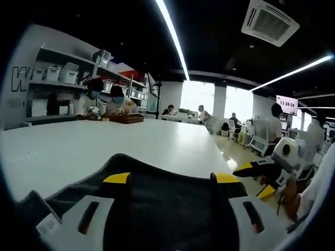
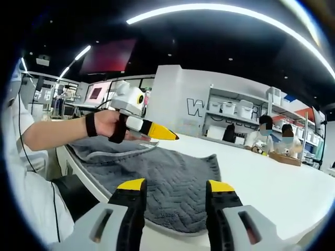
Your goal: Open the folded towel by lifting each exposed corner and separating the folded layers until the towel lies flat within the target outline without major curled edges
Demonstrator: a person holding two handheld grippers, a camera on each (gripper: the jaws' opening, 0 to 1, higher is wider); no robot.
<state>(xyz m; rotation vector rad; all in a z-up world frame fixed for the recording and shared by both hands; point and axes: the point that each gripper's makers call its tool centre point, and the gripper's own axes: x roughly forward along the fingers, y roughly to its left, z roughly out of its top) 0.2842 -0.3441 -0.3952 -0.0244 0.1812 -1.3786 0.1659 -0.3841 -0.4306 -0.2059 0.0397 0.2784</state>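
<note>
Looking at the soft, floppy grey towel (image 2: 157, 183) on the white table (image 2: 272, 178), I hold my left gripper (image 2: 157, 132) and right gripper (image 2: 175, 189) open and empty, and I would pinch a corner.

2 low, close views across 1 white table (image 1: 104, 146)
Left gripper view faces down its length; right gripper view looks across the grey towel (image 2: 162, 183); both share towel and shelves (image 1: 63, 78).

A large "W" (partly cut off) marks the back wall (image 2: 194, 106).
</note>
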